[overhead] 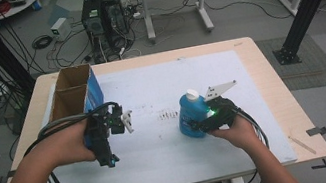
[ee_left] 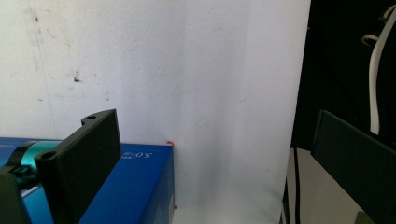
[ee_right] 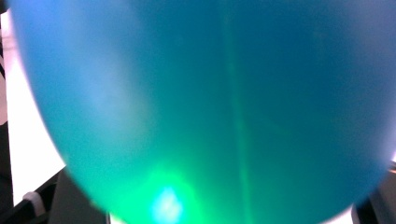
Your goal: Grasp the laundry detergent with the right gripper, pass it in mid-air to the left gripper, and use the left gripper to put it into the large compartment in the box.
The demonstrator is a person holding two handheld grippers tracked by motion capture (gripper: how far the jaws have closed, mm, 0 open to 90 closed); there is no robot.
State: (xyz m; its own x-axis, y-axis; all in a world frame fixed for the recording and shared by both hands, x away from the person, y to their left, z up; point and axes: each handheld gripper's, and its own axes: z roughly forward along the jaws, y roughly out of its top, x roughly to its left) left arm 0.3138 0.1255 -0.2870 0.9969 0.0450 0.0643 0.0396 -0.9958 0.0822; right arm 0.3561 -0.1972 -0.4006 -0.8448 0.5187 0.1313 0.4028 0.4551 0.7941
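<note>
Both tongs differ: right tongs grasp upright blue bottle, left tongs released.

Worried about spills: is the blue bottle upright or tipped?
Upright: the blue bottle stands on the white mat, white cap on top.

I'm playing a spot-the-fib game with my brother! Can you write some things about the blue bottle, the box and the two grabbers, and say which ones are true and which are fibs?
1. The blue bottle has a white cap. True.
2. The right gripper is up against the bottle. True; in the right gripper view the blue fills almost everything between its jaws.
3. The cardboard box is closed with a lid. False; its top is open.
4. The left gripper is holding the bottle. False; its jaws stand apart with nothing between them.
5. The bottle stands inside the box. False; it stands on the white mat, well apart from the box.
</note>
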